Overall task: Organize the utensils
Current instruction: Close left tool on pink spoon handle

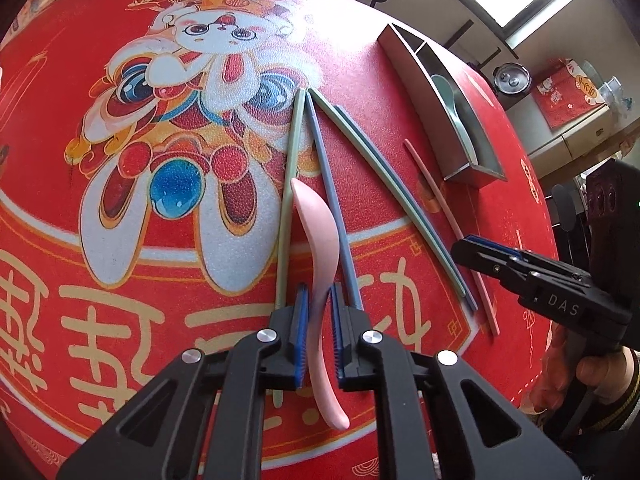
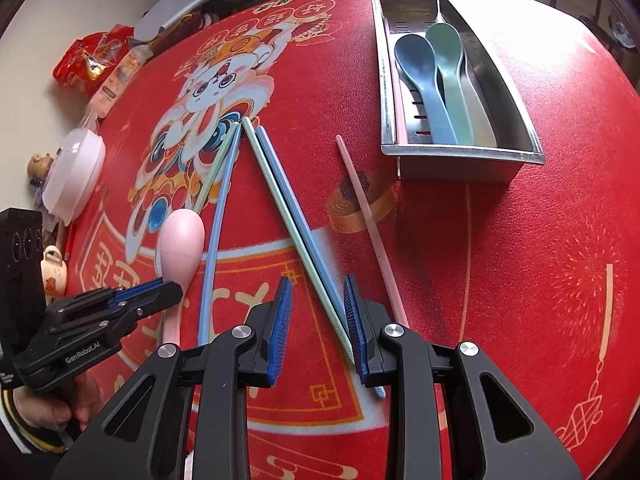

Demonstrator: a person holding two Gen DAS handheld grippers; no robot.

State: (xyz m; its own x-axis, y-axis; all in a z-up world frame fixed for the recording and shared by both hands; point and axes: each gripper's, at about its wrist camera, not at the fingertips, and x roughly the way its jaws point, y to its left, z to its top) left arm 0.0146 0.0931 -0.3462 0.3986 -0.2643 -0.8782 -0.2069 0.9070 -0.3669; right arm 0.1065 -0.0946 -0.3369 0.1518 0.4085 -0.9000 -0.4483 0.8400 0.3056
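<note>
A pink spoon lies on the red mat, its handle between the fingers of my left gripper, which stand close around it with a small gap on each side. It also shows in the right wrist view. My right gripper is open and empty above a green and blue chopstick pair. Another green and blue pair lies left of it, and a single pink chopstick to the right. A steel tray at the back right holds a blue spoon and a green spoon.
The red printed mat covers the round table. At the table's left edge stand snack packets, a white lidded bowl and small ornaments. In the left wrist view a cabinet stands beyond the table.
</note>
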